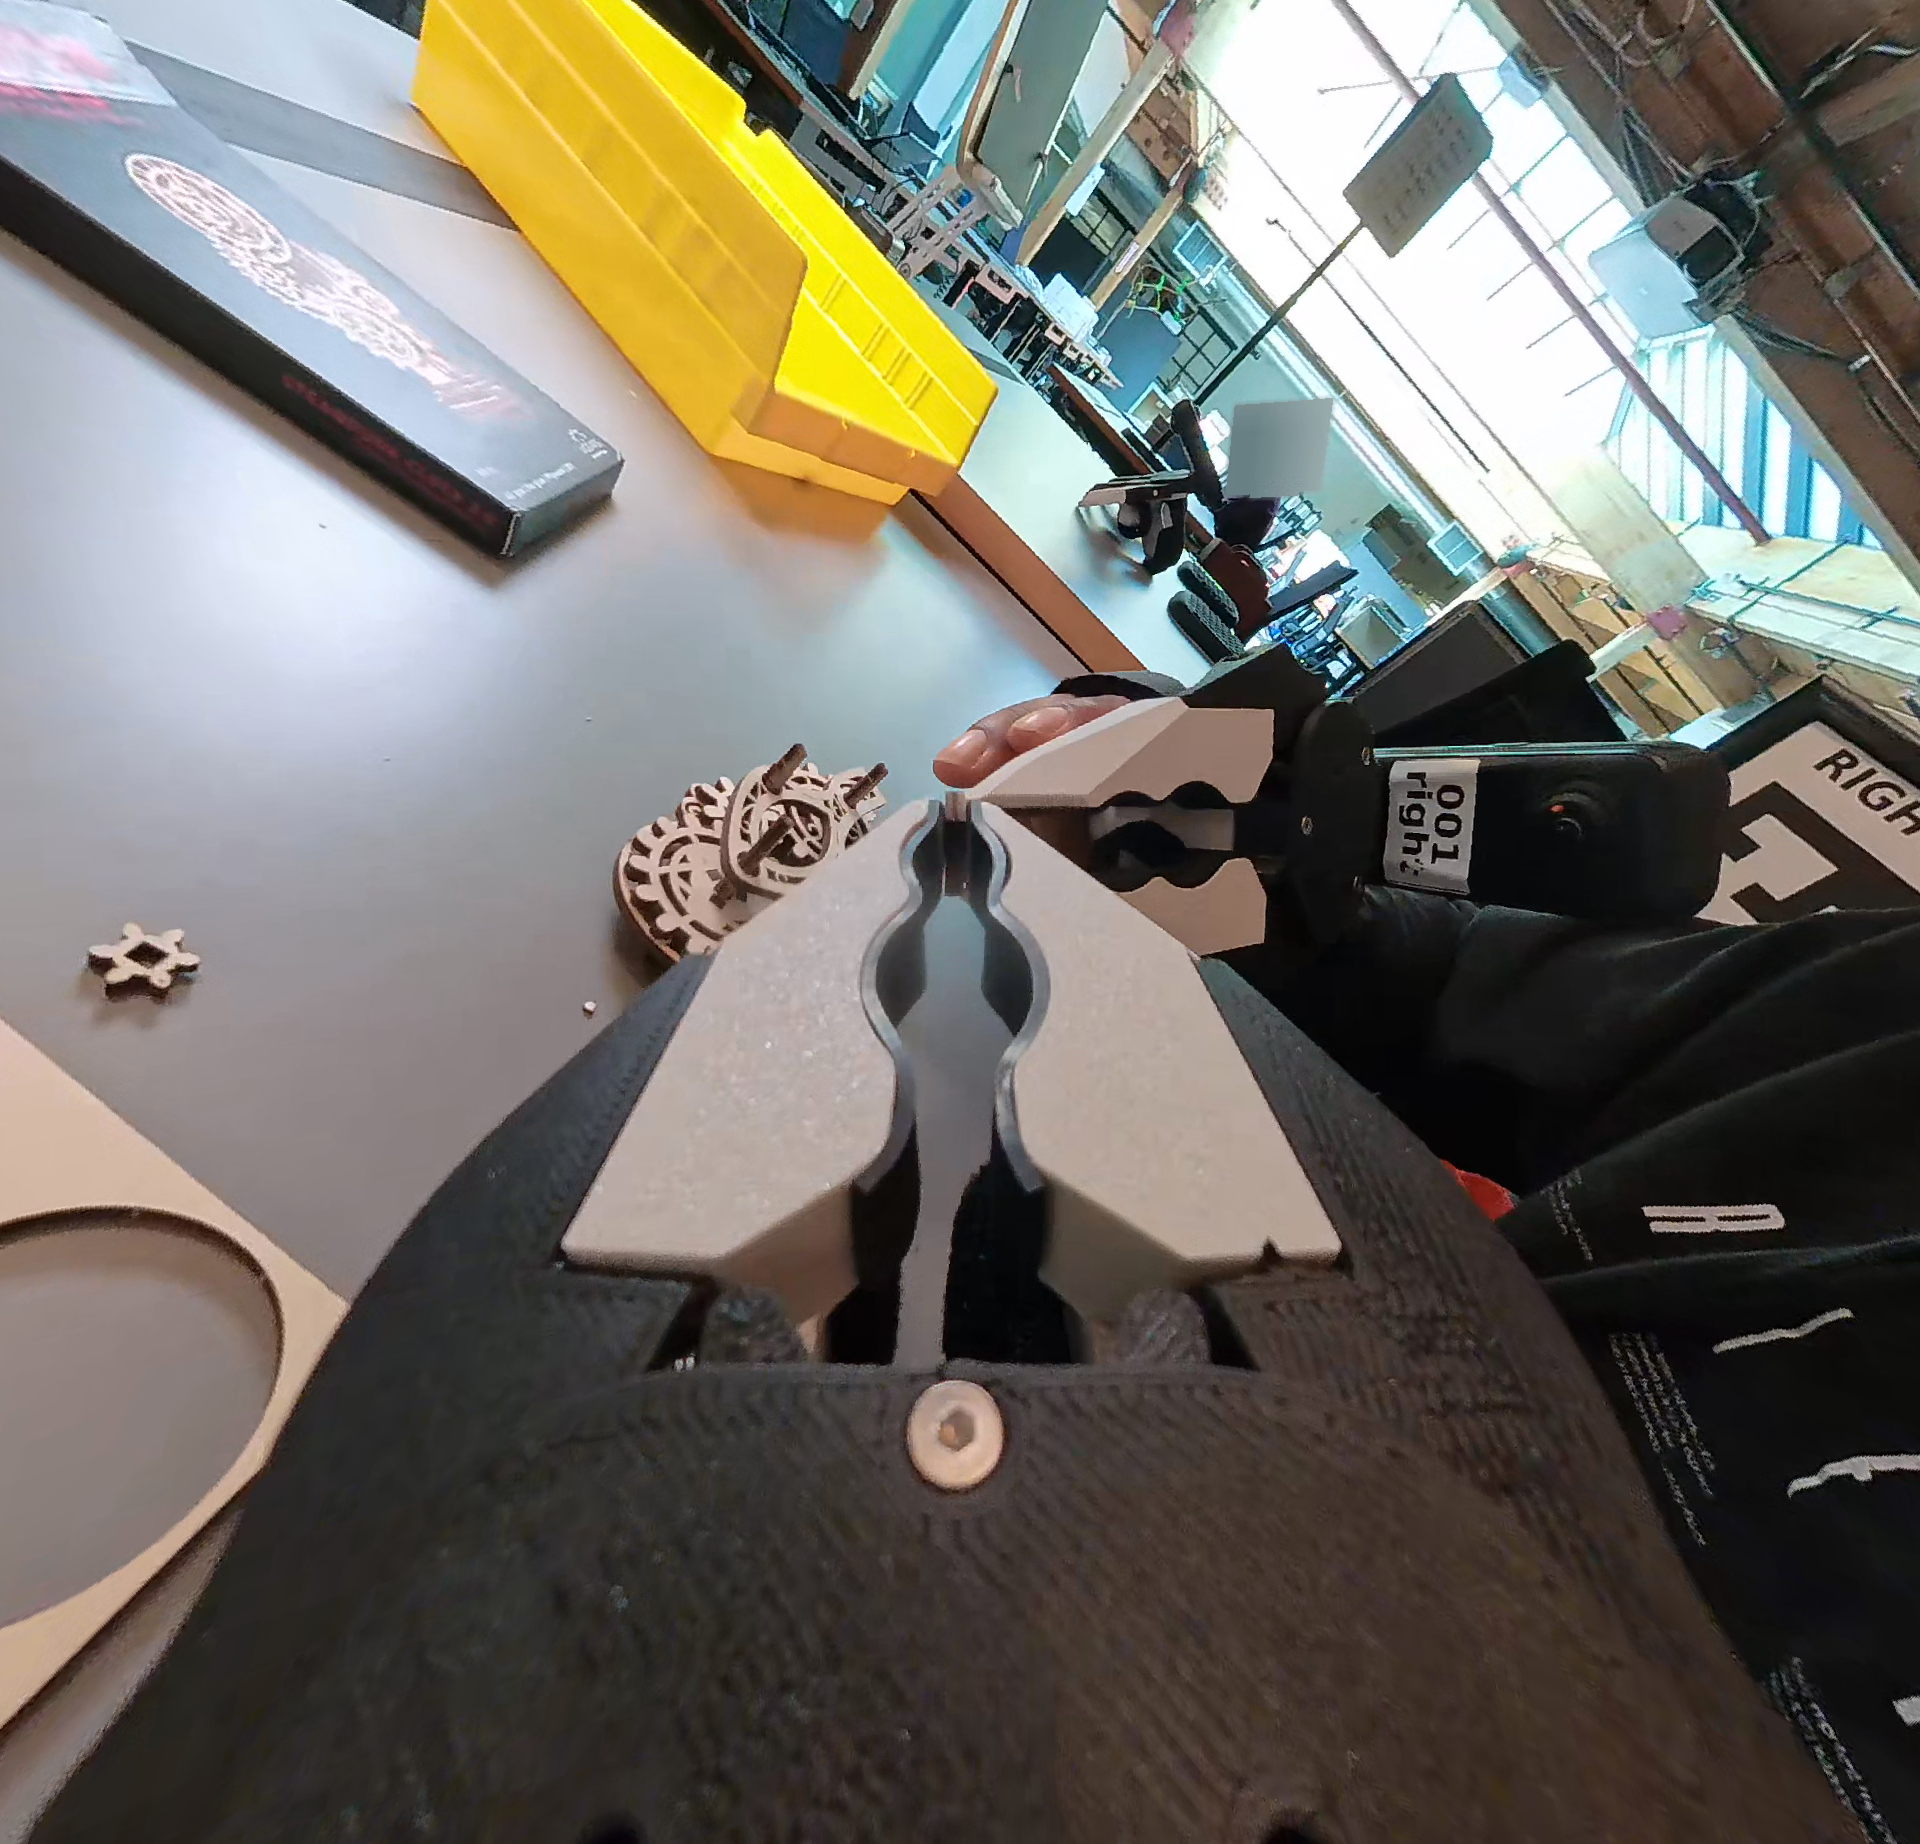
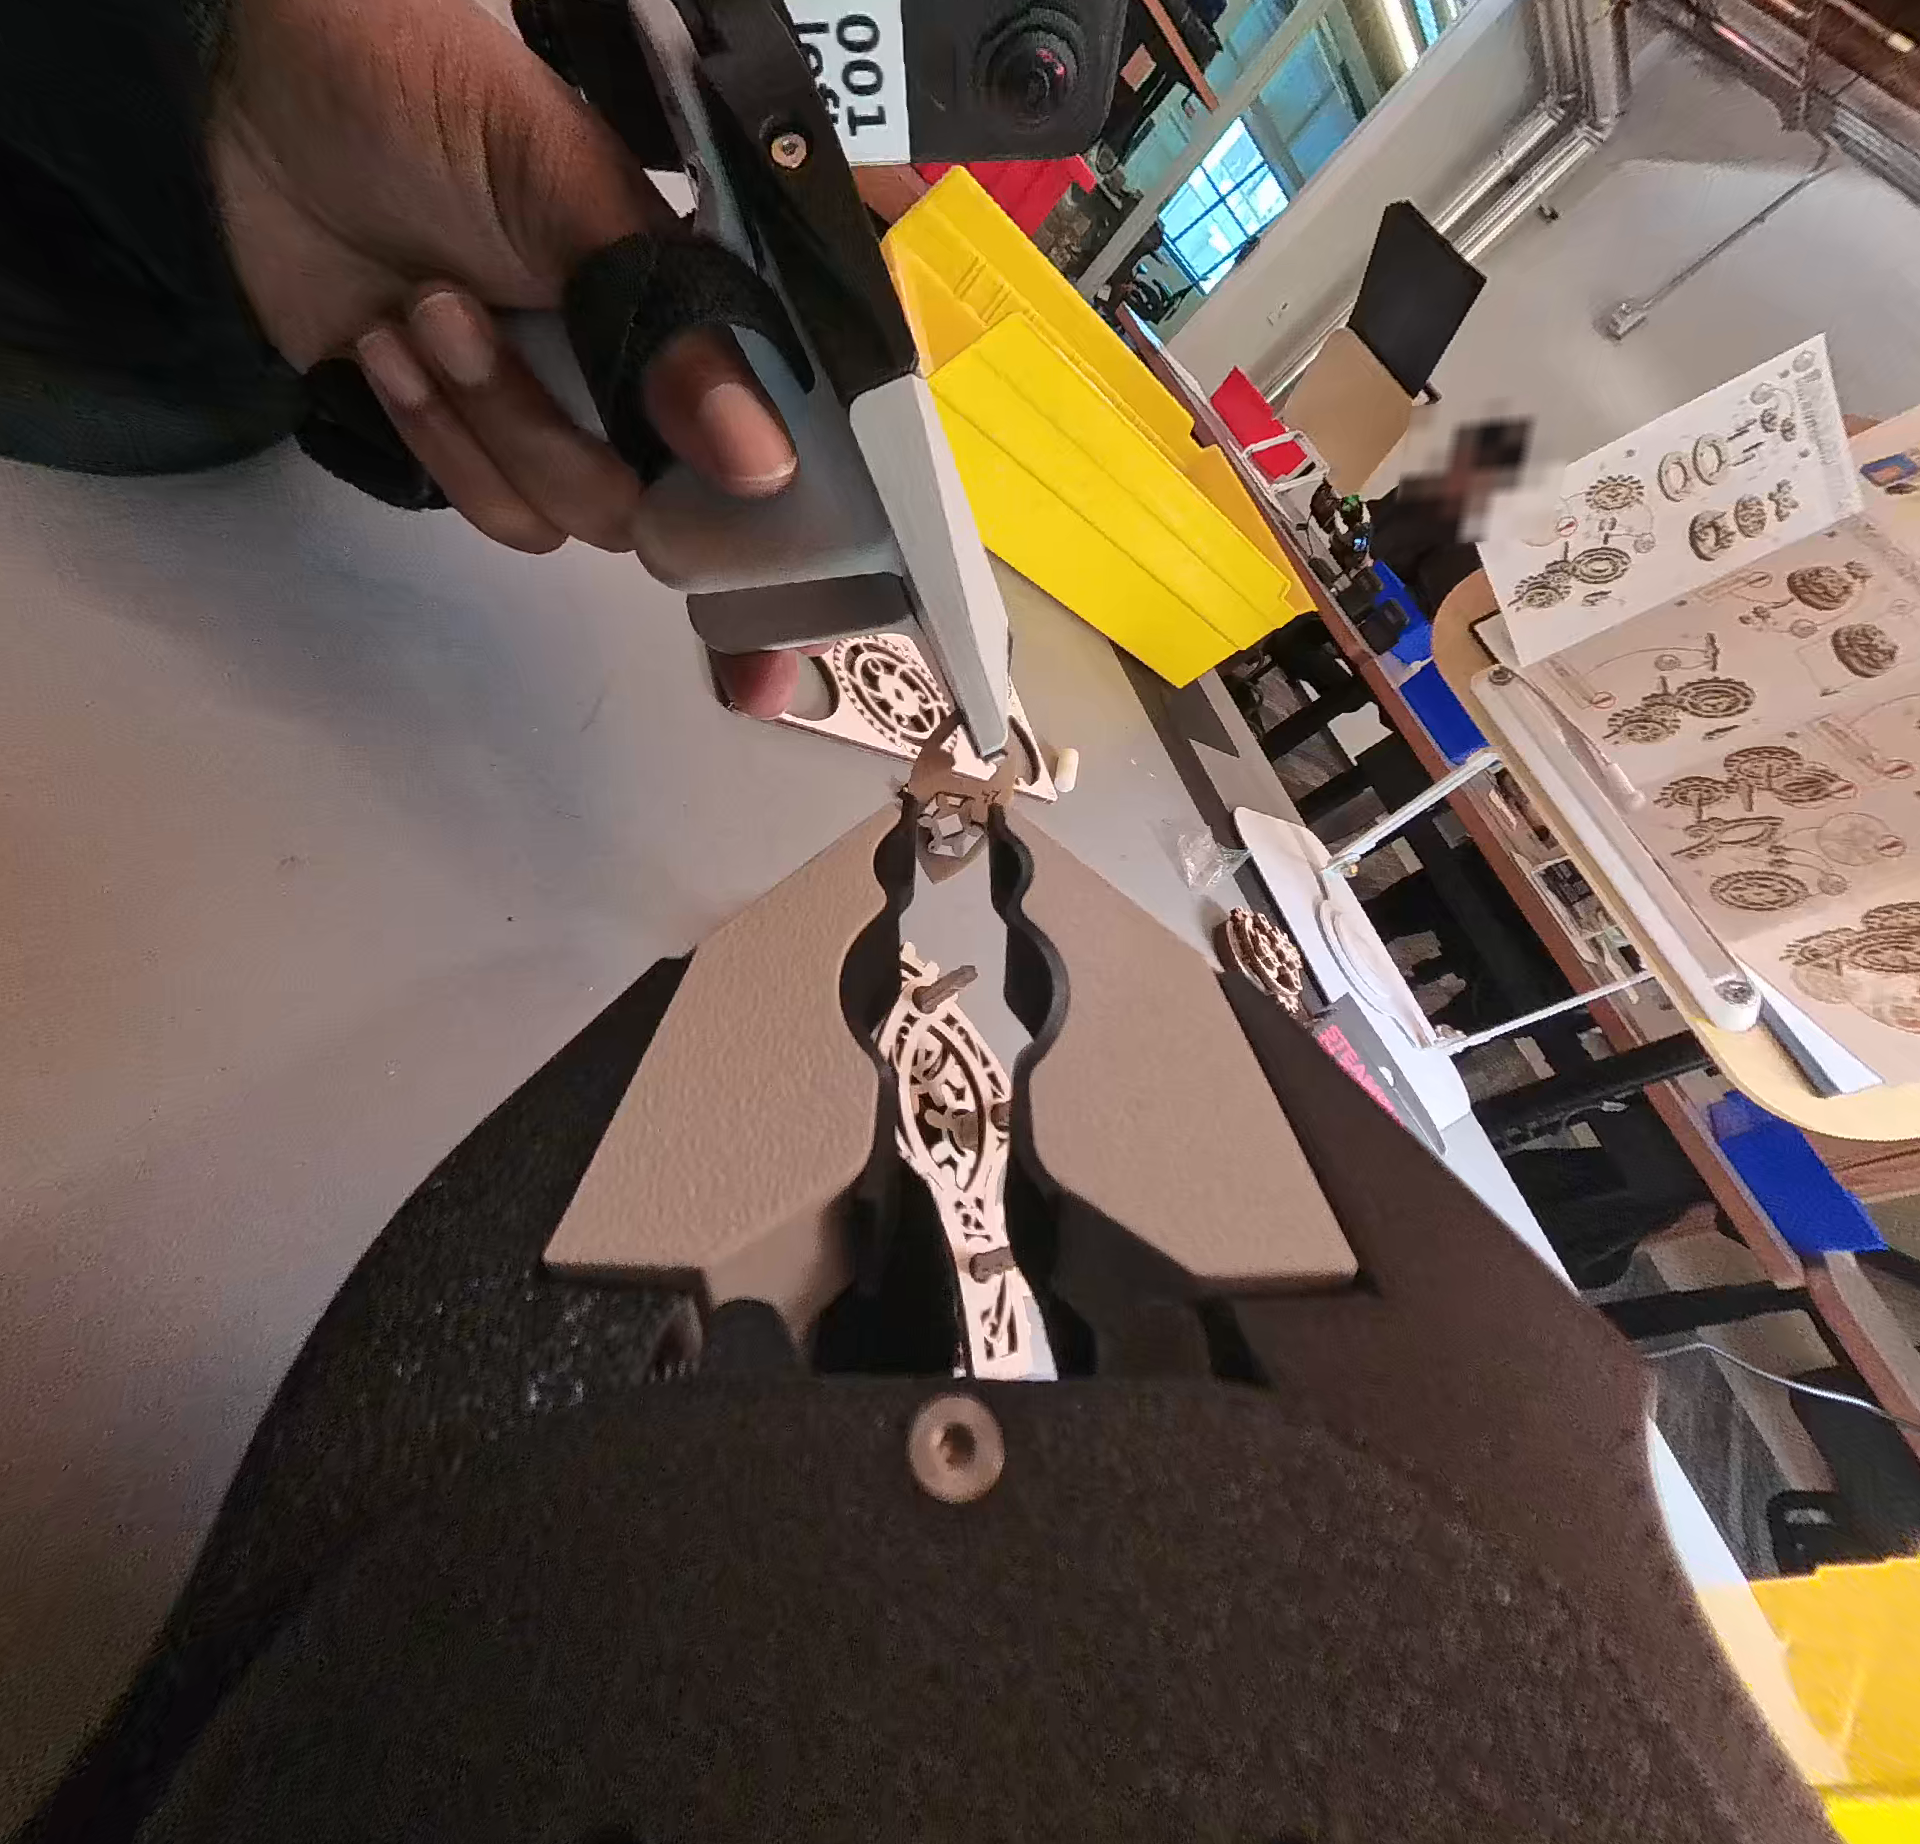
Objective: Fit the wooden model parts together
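My right gripper (image 2: 951, 833) is shut on a small wooden gear (image 2: 951, 826) with an angular hub and holds it above the grey table. My left gripper (image 1: 954, 820) comes in from the opposite side and is shut on the same gear's top edge, seen edge-on as a thin pale sliver (image 1: 954, 807). In the right wrist view the left gripper (image 2: 987, 745) reaches down from above. The right gripper (image 1: 1023, 807) also shows in the left wrist view, tip to tip with mine. The wooden gear assembly (image 1: 748, 859) with dark pegs lies on the table below (image 2: 951, 1098).
A loose star-shaped gear (image 1: 142, 960) lies at left. A black box (image 1: 260, 288), a yellow bin (image 1: 707, 236) and a cut plywood sheet (image 1: 104, 1119) surround the work spot. A fretwork wooden plate (image 2: 883, 693), another gear (image 2: 1262, 953) and an instruction sheet on a stand (image 2: 1714, 703) are near. Only a small space, under 4 cm, lies between the two pairs of fingers.
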